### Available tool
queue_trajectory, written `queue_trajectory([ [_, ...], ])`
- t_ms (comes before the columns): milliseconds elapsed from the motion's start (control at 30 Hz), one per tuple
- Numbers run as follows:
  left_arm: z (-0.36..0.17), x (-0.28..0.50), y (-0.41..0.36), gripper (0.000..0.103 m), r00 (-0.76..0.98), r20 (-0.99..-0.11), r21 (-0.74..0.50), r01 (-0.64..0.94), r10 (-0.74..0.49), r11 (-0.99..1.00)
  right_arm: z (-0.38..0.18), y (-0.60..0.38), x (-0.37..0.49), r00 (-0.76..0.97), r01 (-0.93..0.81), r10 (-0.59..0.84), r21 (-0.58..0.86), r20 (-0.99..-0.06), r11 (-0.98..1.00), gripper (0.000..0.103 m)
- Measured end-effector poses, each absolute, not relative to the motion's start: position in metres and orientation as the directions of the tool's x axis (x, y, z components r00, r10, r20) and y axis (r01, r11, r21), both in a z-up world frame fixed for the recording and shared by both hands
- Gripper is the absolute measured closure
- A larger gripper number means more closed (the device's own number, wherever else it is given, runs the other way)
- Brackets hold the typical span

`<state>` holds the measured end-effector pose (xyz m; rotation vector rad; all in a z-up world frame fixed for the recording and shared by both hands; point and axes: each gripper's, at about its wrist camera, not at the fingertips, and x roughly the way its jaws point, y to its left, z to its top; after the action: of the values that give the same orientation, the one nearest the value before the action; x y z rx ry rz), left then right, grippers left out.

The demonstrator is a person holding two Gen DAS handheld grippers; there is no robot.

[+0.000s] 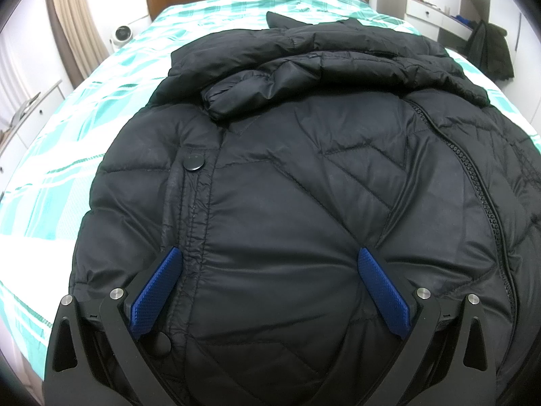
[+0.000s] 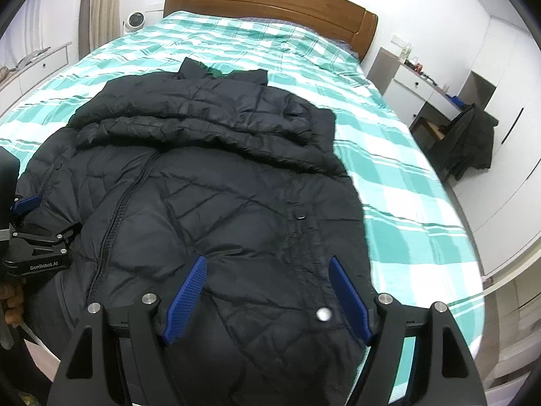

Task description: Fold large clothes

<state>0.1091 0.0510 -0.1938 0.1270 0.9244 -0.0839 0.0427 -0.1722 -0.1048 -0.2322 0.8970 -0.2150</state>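
Observation:
A black quilted puffer jacket (image 1: 304,176) lies front up on the bed, collar toward the headboard, with a sleeve (image 1: 236,94) folded across its chest. My left gripper (image 1: 270,260) stands open over the lower left front; its blue fingertips (image 1: 174,264) dent the fabric, which bulges between them. In the right wrist view the jacket (image 2: 209,176) spreads out below my right gripper (image 2: 268,267), which is open above the hem near the snap placket, nothing between its pads. The left gripper (image 2: 25,208) shows at that view's left edge, resting on the jacket.
The bed has a teal and white checked sheet (image 2: 389,176) and a wooden headboard (image 2: 270,3). A small white fan (image 2: 135,22) stands at the far left. On the right are a white desk (image 2: 416,84) and a chair draped with dark clothing (image 2: 473,138). A hand (image 2: 13,304) holds the left tool.

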Motion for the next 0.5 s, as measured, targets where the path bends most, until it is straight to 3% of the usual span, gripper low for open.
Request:
queue_trajectory([
  [500,-0.1938,0.109,0.0507,0.001,0.599,-0.8,0.073,0.128,-0.019,0.989,-0.0977,-0.1805,0.0375,0.596,0.129,-0.379,-0.381,-0.708,0.915,0.026],
])
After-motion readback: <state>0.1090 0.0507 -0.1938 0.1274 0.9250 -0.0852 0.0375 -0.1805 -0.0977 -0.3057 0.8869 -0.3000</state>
